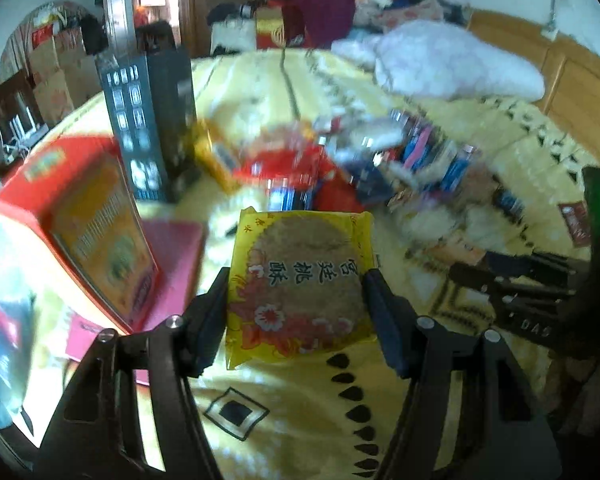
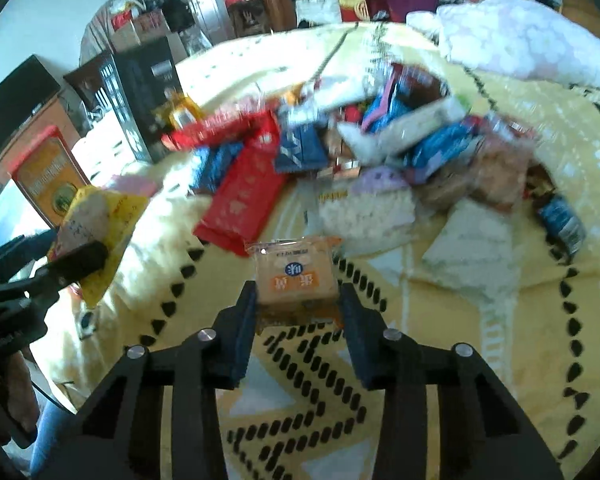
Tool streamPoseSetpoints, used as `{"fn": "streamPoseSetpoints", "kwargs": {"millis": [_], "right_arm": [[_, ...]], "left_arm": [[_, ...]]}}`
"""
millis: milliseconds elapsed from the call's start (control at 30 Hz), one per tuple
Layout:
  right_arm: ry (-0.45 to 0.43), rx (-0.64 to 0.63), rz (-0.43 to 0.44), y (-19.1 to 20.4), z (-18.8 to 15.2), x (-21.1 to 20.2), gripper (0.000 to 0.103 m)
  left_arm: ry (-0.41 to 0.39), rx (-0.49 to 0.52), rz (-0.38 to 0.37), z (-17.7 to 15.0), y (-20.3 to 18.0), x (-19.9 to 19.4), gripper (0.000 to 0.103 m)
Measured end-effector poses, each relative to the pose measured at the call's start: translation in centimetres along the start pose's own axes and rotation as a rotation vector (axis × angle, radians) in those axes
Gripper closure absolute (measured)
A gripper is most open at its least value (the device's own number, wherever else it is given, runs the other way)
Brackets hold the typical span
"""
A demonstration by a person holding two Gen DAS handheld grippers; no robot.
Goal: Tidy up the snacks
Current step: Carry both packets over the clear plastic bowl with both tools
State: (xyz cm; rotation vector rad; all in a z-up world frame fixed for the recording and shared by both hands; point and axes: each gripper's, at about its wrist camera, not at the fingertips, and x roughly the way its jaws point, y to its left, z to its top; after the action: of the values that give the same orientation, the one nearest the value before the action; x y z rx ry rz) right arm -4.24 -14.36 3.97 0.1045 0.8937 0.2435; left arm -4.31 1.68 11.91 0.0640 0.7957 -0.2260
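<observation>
Left gripper clamps yellow cookie packet, right gripper pinches orange snack packet, printing legible only wrist-side.

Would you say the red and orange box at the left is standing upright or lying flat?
Upright, slightly tilted: the red and orange box stands on end on the yellow blanket, printed front facing the cameras.

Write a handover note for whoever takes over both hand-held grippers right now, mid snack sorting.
Left hand-held gripper: shut on a flat yellow packet with a round biscuit, lifted off the yellow patterned bedspread.
Right hand-held gripper: shut on a small clear-wrapped orange snack.
The mixed pile of red, blue and white snack packets lies ahead on the bedspread, unsorted. A red-and-orange box and a tall black box stand to the left.
Done: two snacks picked.
Left: place both, then sort the pile.
</observation>
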Motion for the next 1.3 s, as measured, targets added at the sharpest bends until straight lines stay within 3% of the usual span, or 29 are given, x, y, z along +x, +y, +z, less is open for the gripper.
{"fn": "streamPoseSetpoints", "kwargs": {"millis": [333, 533, 700, 1000, 1300], "right_arm": [[-0.17, -0.039, 0.019, 2.9, 4.1, -7.0, 0.059], [-0.273, -0.114, 0.068, 7.8, 8.2, -10.1, 0.059], [-0.322, -0.196, 0.162, 14.2, 11.4, -11.2, 0.059], [-0.315, -0.332, 0.378, 27.5, 14.4, -11.1, 0.059], [-0.224, -0.419, 0.526, 38.7, 14.6, -8.1, 0.059]], "left_arm": [[-0.141, -0.02, 0.046, 3.4, 1.7, -5.5, 0.037], [-0.218, -0.12, 0.122, 5.1, 7.1, -9.1, 0.037], [-0.281, -0.218, 0.221, 5.4, 13.0, -12.3, 0.037], [-0.316, -0.44, 0.41, 2.6, 23.8, -16.0, 0.037], [-0.281, -0.587, 0.505, -0.8, 29.6, -16.4, 0.037]]}}
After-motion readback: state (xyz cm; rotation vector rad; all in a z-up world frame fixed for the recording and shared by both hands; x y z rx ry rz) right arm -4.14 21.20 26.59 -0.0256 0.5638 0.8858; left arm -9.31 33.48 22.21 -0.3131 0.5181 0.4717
